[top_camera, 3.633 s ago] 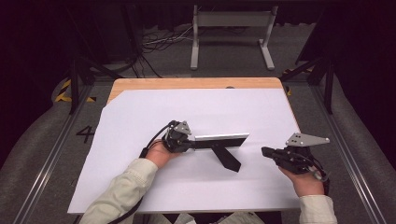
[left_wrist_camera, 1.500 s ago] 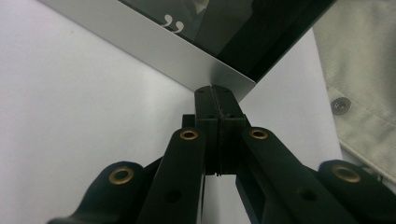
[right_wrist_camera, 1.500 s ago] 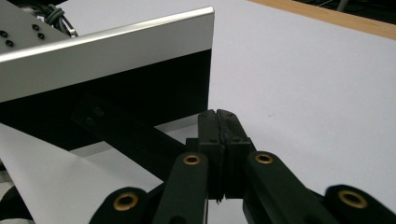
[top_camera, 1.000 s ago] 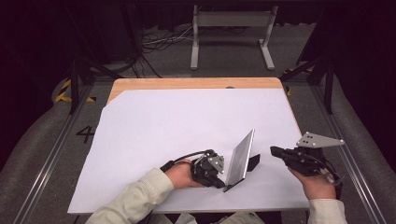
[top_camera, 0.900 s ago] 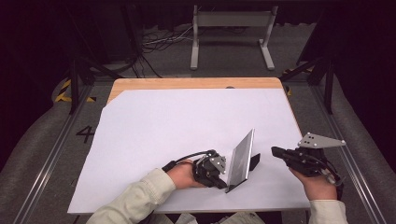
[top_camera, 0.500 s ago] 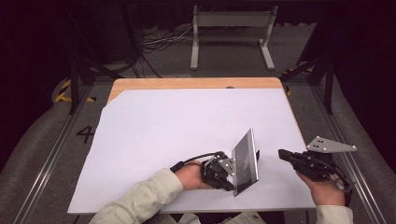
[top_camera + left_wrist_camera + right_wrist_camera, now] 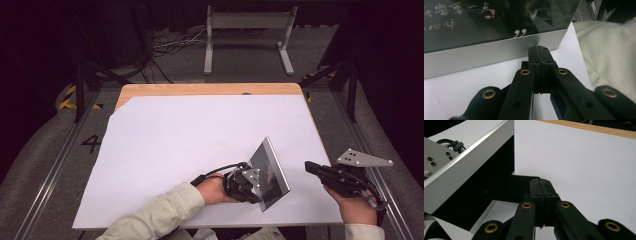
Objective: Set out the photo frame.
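The silver-framed picture frame [image 7: 269, 173] stands tilted at the near right of the white sheet [image 7: 165, 150]. The left gripper [image 7: 539, 50], jaws closed, presses against its edge. Close up, its glass bears pale script and a quotation mark, unreadable. The right gripper [image 7: 540, 182], closed and empty, points at its black back stand [image 7: 506, 186].

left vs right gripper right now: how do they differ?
The left gripper sits over the white sheet, right behind the standing picture frame; the right gripper hangs apart at the sheet's right edge. The left gripper's tips nearly meet the frame's silver edge; the right gripper's point at its black stand. Both are shut, holding nothing.
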Tool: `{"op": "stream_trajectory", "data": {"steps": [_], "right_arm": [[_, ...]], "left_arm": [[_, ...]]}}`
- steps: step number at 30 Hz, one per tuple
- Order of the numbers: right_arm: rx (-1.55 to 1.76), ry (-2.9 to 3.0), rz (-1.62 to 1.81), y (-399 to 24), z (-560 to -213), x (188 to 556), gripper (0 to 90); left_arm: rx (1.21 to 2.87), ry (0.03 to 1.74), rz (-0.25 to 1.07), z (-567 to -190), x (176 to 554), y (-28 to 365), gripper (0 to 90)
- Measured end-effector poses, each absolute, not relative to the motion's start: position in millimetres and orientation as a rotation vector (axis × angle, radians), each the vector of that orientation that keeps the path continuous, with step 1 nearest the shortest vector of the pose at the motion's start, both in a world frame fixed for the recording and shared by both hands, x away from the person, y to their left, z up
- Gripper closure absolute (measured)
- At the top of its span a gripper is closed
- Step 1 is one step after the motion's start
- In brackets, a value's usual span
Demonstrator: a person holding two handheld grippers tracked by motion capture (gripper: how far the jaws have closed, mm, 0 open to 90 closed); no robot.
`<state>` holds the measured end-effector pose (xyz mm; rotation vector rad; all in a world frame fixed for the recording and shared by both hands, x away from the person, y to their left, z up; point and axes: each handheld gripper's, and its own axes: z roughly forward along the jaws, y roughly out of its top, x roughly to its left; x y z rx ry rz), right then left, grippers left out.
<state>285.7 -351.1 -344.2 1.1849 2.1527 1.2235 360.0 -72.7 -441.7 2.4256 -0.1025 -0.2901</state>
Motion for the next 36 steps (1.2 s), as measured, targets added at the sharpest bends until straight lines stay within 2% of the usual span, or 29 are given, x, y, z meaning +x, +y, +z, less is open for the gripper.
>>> {"op": "stream_trajectory", "data": {"steps": [14,30,36], "right_arm": [[1.19,2.151,1.222,-353,-343,285,88.3],[1.263,2.134,1.251,-351,-335,292,85.2],[1.339,2.136,1.227,-346,-329,296,85.0]], "left_arm": [[2.402,-0.041,-0.247,-442,358,-81,90.0],[2.396,0.037,-0.188,-433,369,-30,90.0],[2.399,0.101,-0.139,-430,375,-1,90.0]]}}
